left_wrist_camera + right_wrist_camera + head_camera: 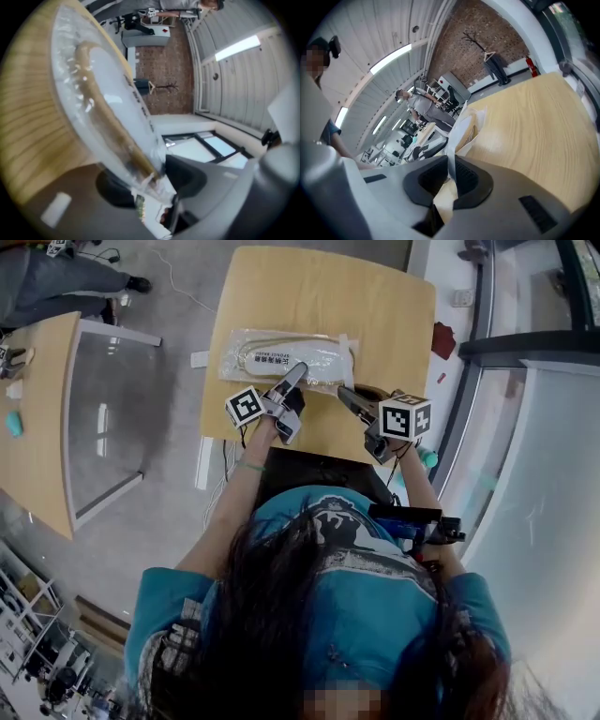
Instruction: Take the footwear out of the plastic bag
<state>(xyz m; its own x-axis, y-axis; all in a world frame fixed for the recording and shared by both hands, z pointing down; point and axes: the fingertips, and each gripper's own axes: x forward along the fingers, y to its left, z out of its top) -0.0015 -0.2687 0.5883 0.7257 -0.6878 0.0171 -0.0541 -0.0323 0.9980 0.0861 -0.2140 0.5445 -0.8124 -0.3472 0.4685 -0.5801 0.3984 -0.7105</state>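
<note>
Dark hair (281, 615) and a teal shirt (361, 592) fill the foreground as a person works two hand-held tools over a wooden table (319, 292). At left, the left gripper (300, 369) clamps the near edge of the plastic bag (234, 367), which lies just ahead of its tips with the pale footwear (319, 357) inside. At right, the right gripper (343, 390), just beside the bag's right end, pinches the bag's white flap (454, 140) between closed jaws
</note>
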